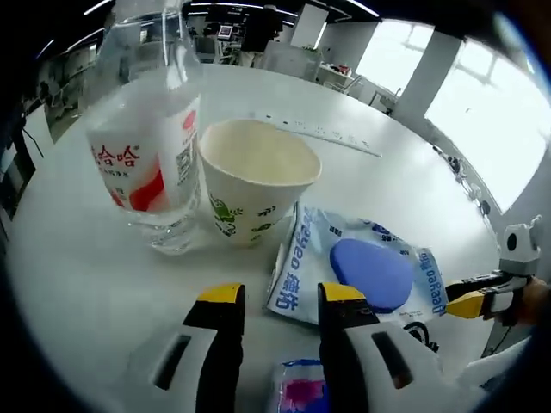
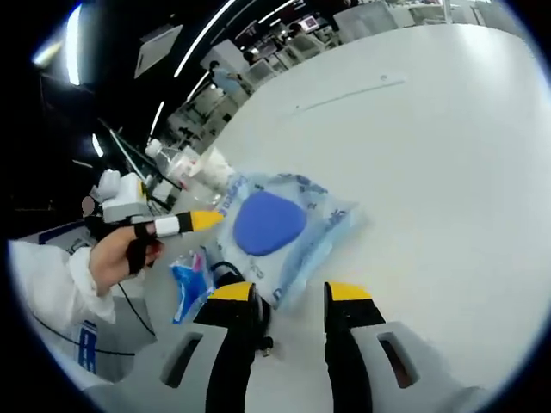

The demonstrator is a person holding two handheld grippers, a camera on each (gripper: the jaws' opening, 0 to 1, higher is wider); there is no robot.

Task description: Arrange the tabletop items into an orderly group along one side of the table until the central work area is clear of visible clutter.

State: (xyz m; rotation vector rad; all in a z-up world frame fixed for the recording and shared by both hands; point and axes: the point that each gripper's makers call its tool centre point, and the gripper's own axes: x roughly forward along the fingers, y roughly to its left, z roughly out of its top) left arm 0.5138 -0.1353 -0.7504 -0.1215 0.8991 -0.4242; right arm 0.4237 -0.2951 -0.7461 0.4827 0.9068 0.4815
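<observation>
Ok, left gripper view: left gripper (image 1: 280,297) comes up from bottom centre, yellow-tipped jaws set apart w/ a fair gap, nothing between them, tips hanging over the white table (image 1: 77,284). Clear plastic water bottle (image 1: 146,129) w/ red-and-white label stands upright at upper left. Paper cup (image 1: 254,181) w/ green print stands upright just beside it on the right, looks to be touching the bottle, mouth open, inside looks empty. Clear plastic packet w/ blue print and a blue oval pad inside (image 1: 370,271) lies flat at centre right, its near-left corner just past the right jaw tip. Small blue-and-pink wrapper (image 1: 301,391) at bottom centre, between and below the jaws, partly hidden. Other gripper's yellow tip (image 1: 469,303) pokes in at the right edge near the packet; can't tell its gap from here. Long white strip (image 1: 318,131) lies on the far table, upper centre.

Right gripper view: right gripper (image 2: 288,292) from bottom centre, jaws apart, holding nothing, tips just at the near edge of the packet (image 2: 275,228), mid frame. Left gripper's tip at centre left, held by a hand (image 2: 116,258) w/ white sleeve. Blue-pink wrapper (image 2: 189,284) lower left by a black cable (image 2: 225,274). Bottle and cup are small and blurry behind the packet, upper left.
</observation>
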